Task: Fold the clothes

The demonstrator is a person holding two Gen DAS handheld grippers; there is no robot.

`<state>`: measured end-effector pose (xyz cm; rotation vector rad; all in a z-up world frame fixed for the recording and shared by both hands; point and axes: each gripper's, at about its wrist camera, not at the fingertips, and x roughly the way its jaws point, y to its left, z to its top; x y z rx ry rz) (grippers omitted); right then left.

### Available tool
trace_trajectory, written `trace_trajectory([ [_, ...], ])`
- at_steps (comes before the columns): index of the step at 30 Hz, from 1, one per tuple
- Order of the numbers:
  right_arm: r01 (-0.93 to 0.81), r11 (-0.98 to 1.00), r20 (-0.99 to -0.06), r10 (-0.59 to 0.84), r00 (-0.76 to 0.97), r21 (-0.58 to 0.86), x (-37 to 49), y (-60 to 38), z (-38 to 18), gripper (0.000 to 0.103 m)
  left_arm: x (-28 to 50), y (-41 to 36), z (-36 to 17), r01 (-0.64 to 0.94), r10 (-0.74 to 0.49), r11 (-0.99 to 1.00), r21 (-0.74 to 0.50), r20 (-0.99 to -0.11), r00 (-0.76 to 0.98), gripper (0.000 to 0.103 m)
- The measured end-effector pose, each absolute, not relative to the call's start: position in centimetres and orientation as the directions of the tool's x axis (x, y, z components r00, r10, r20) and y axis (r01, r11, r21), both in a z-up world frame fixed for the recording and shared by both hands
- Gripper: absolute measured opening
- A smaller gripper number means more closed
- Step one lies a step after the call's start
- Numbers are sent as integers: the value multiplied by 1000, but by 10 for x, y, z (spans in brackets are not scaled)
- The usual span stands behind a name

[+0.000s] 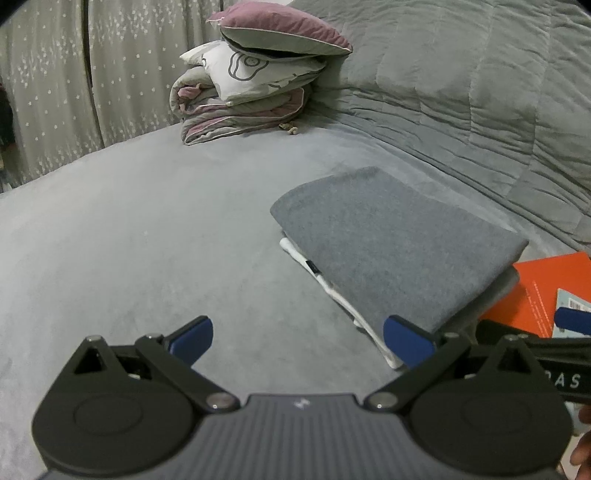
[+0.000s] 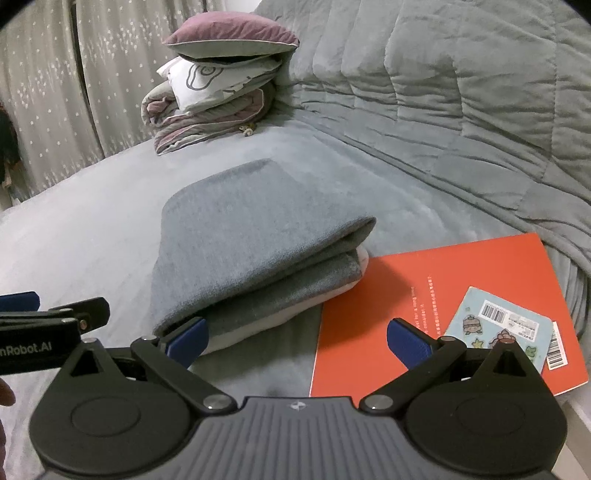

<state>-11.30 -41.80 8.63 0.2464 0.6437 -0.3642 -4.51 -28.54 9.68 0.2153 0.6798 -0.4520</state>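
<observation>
Folded grey garment (image 1: 399,251) lies flat on the grey bed cover (image 1: 129,240), a white layer showing along its lower edges, fold neat. Left gripper (image 1: 297,341) hangs above the bed just short of the garment's near corner, jaws spread wide, nothing between the blue pads (image 1: 194,341); its right pad sits over the white edge, contact cannot be told. Right gripper (image 2: 297,341) also stands wide apart and empty, its left pad at the garment's near corner. Orange book (image 2: 436,295) lies beside the garment, the garment's end overlapping its corner; a sticker card (image 2: 498,325) rests on the book. Behind, a stack of folded bedding (image 1: 240,107) topped by a purple cushion (image 1: 284,31); quilted grey duvet (image 1: 461,85) at right, curtain (image 1: 48,81) at left.
</observation>
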Motion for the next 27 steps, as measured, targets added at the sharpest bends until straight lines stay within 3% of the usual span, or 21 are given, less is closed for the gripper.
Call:
trace_trajectory([
  [27, 417, 904, -633, -267, 726, 97, -112, -414, 86, 103, -48, -286, 95, 491, -346, 870, 48, -651, 676, 103],
])
